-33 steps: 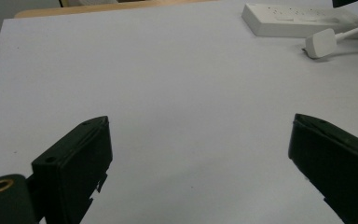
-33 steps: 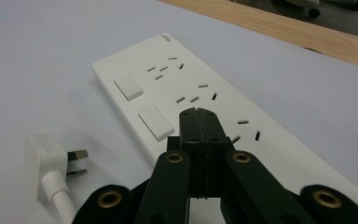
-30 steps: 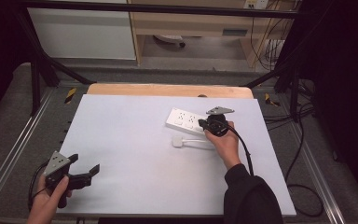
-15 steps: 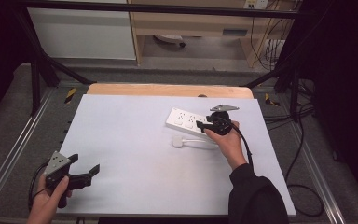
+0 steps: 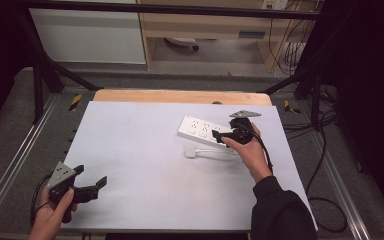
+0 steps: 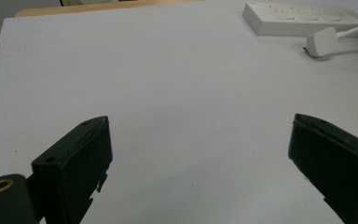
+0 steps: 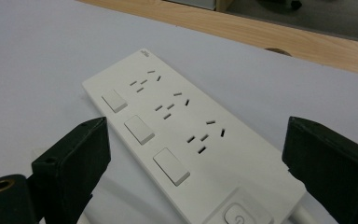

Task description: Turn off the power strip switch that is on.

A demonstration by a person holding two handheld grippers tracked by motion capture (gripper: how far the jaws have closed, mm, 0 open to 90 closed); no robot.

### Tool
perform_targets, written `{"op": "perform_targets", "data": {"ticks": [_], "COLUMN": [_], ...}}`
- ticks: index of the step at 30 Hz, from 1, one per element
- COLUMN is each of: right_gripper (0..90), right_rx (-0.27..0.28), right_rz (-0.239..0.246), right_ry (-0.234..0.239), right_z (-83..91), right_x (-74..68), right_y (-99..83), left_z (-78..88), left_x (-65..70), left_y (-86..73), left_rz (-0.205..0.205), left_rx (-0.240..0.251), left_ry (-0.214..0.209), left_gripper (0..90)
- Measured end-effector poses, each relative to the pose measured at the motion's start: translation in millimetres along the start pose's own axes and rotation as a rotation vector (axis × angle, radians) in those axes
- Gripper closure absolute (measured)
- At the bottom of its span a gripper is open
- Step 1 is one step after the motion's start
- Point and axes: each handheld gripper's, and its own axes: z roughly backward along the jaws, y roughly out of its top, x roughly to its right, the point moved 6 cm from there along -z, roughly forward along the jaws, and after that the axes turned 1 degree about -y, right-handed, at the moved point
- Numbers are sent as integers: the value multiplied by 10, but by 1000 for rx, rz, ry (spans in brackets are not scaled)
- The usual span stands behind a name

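White tabletop [image 5: 145, 165] under a dark frame, wooden edge [image 5: 180, 96] along the far side, shelving and cables in the background beyond.

Nearest, at the front left corner: left gripper [image 5: 91, 187], held in a hand and resting low, jaws spread wide over bare table with nothing between them. Well apart from everything else on the surface.

Farther in, on the right side: right gripper [image 5: 219, 136], held in the other hand, jaws just opened and now standing wide with nothing gripped. Seen from the right gripper view, black jaws spread to either side of the near end of a white power strip [image 7: 182, 140], hovering over its row of rocker switches [image 7: 140, 129] and main power button [image 7: 237, 215]. No pad seen pressing on the strip.

Just beside the right gripper, on the near side: white plug [image 5: 191, 152] lying loose on the table, its white cord [image 5: 220, 153] trailing back under the hand toward the strip.

Risks from here, as a judgement: closing across the strip's end could press a rocker switch or the power button by accident. Smooth, flat plastic casing likely to slip or slide across the table if pinched off-centre. Loose cord under the hand likely to snag and drag the plug. Left gripper too far off to steady the strip.
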Motion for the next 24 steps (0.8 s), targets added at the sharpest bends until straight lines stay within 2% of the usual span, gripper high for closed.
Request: {"op": "perform_targets", "data": {"ticks": [5,9,24], "right_gripper": [74,58,29], "right_rx": [22,11,60], "right_rz": [-6,-9,-3], "right_ry": [-29,-18,5], "right_z": [32,69,265], "right_x": [16,30,50], "right_y": [29,47,164], "left_z": [-2,-2,2], "left_x": [1,-1,-1], "left_y": [-2,-3,-3], "left_rz": [-1,0,0], "left_rx": [-2,-2,-2], "left_ry": [1,1,1], "left_gripper": [61,61,61]}}
